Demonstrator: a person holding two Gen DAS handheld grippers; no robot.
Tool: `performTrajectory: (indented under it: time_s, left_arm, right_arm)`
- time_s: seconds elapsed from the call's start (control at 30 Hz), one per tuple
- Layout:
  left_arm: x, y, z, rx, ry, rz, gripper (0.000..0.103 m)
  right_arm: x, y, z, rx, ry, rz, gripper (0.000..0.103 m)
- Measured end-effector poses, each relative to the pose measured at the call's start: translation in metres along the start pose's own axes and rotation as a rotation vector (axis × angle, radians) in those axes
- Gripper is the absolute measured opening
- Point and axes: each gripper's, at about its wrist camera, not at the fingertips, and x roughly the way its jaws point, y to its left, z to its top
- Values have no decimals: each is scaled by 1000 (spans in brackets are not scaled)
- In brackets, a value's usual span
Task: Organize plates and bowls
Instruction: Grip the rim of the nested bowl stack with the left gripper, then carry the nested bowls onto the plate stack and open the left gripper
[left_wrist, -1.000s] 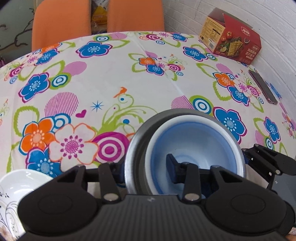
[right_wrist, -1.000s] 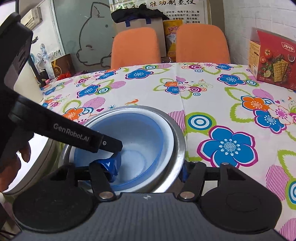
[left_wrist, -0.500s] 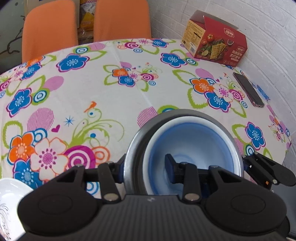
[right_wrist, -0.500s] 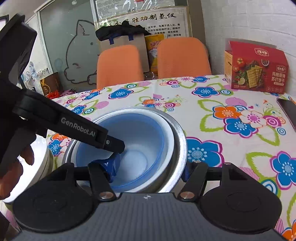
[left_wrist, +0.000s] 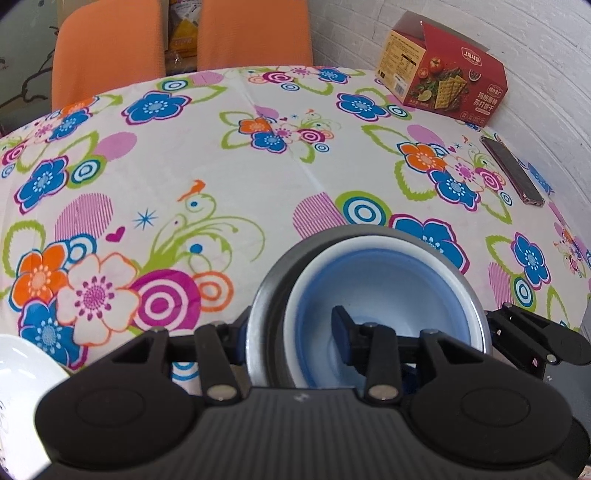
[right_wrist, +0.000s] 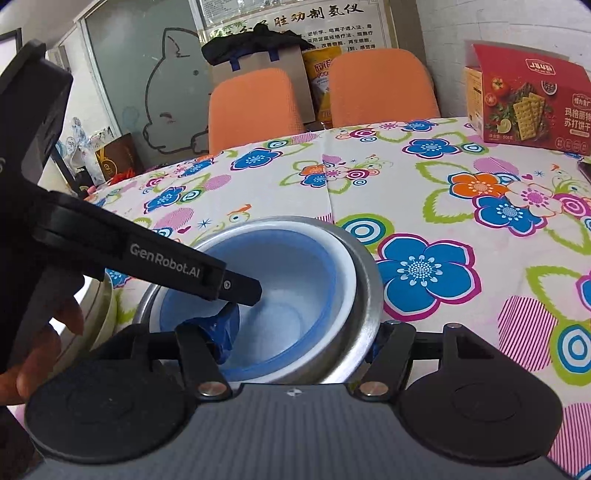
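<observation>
Left gripper (left_wrist: 291, 338): jaws straddle the near rim of the bowl stack, one finger inside the blue bowl, one outside the steel wall; they are opening a little, though the rim looks pinched between the pads.
Right gripper (right_wrist: 301, 341): pressed together on the opposite rim, one blue pad inside, one outside the steel wall.
Why two grips: judged, a nested stack held at both sides stays level and the inner bowls do not shift.
Bowl stack: steel bowl (left_wrist: 264, 295) outermost, white bowl (left_wrist: 317, 266) in it, blue bowl (left_wrist: 388, 291) innermost, right between the fingers of both grippers, over the desk (left_wrist: 258, 177).
Lift: whether the stack rests on the cloth or hangs just above it, I cannot tell.
Left of left gripper: a white dish (left_wrist: 22, 373), close by, apart from the stack.
Hand (right_wrist: 33, 354): holds the left gripper's handle.
Farther right: a phone (left_wrist: 511, 170) near the wall.
Far right: a cracker box (left_wrist: 443, 70) at the desk's far edge.
Beyond the desk: two orange chairs (left_wrist: 107, 48).
</observation>
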Motion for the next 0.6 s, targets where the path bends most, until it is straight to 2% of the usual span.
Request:
performTrajectory:
  time_s: [0.2,0.3,0.43,0.5,0.6]
  left_arm:
    - [0,-4,-5,24,-24,10,43]
    - [-1,-5,-6,-2,-31,18,42]
    - [-4,-3,-3,-49,2,8,43]
    - [-12,-1,-2,-59,-8,12,43]
    - [-38,7,0,-71,-50,19,43]
  right_arm:
    - [-5,-7,-4,31,-17,-6,50]
    - [-4,-1,-6,33,-28,-11,52]
    - [-4,10,-5,36,-12,-43,53]
    - [-6,15,-2,47,2,-63,54]
    - [-14,27,6,27,-25,-64,55]
